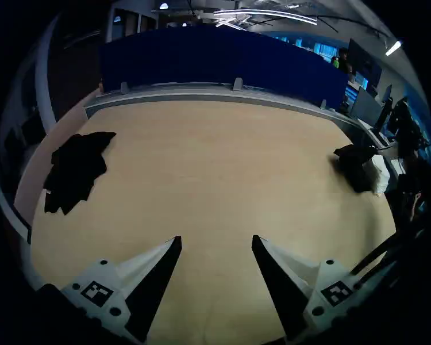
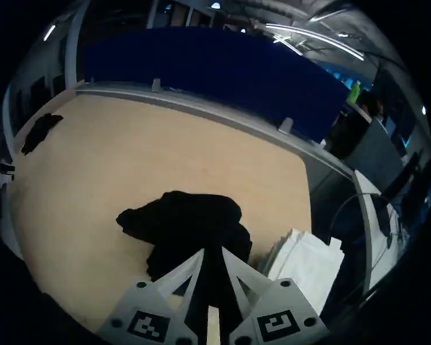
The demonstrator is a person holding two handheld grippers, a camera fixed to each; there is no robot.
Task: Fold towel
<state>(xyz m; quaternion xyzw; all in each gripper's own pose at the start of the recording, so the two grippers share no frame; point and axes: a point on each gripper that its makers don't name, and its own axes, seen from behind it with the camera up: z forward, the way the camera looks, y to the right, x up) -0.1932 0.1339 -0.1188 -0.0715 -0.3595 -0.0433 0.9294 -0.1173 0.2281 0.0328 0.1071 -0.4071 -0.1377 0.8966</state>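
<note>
We see a table [image 1: 215, 172] with a partition [image 1: 215, 63] standing along its far edge. On the table's left side lies one crumpled towel [image 1: 77, 169], and well apart at the right edge lies a second towel [image 2: 187, 224]. The right gripper [image 2: 214, 251] pinches the near edge of the second towel, and a stack of folded cloths [image 2: 304, 261] lies just to its right.

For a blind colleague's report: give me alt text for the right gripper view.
The tool, fingers nearly together, grips a crumpled black towel on a wooden table. White folded cloths lie beside it; a blue partition stands behind.
</note>
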